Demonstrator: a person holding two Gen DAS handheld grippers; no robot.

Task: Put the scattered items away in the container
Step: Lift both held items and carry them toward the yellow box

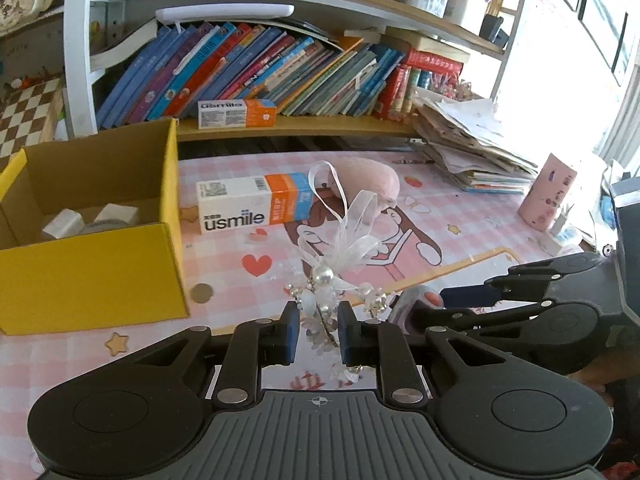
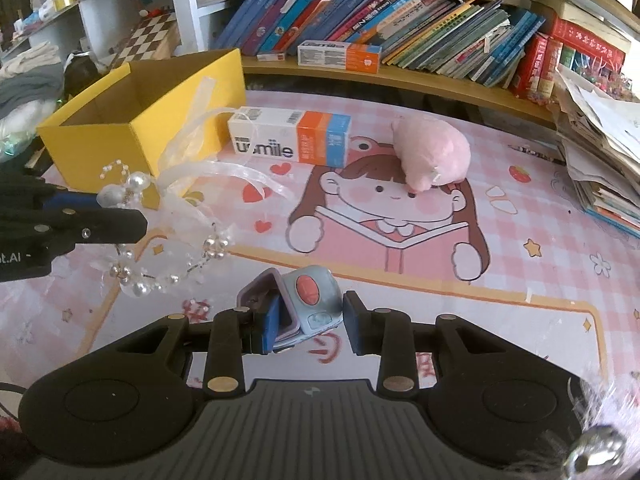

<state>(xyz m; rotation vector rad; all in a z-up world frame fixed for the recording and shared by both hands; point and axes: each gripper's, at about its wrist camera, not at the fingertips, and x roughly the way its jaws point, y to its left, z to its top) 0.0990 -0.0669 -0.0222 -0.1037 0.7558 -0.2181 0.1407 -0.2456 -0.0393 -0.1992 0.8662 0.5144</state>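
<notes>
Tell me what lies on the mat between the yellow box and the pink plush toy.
A white, orange and blue toothpaste box lies there on its side, close to the yellow box and just short of the pink plush toy. The right wrist view shows it best.

Yellow cardboard box point(image 1: 92, 272), open at the top, brown inside, standing at the left of the pink table mat. Small white things down on its floor.

White toothpaste box point(image 1: 254, 202) with an orange and blue end, "usmile" on its side, lying flat just beside the yellow box.

Soft pink plush toy point(image 2: 432, 152), lying on the mat right next to the orange and blue end.

Pearl and bead hair piece point(image 2: 168, 240) with see-through white ribbon, lifted off the mat, ribbon loops sticking up.

Small blue-grey gadget point(image 2: 310, 300) with a round red button and a purple band, also held up, tilted.
</notes>
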